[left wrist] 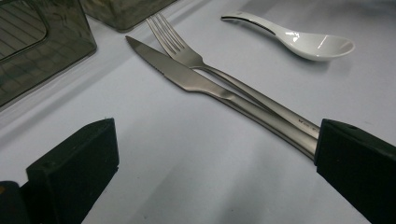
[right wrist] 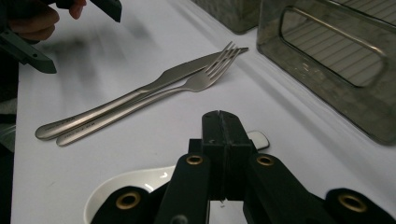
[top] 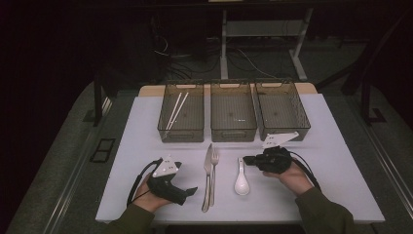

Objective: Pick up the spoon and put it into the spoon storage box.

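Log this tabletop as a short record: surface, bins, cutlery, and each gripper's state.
surface: white table top
bins: three clear bins in a row at the far side; left bin holds white chopsticks; middle bin and right bin look empty
cutlery: knife and fork side by side, handles touching; white soup spoon to their right
left gripper: open, near the knife and fork handles, holding nothing
right gripper: shut on the soup spoon's handle

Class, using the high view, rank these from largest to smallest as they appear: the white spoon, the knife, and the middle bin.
1. Middle bin
2. Knife
3. White spoon
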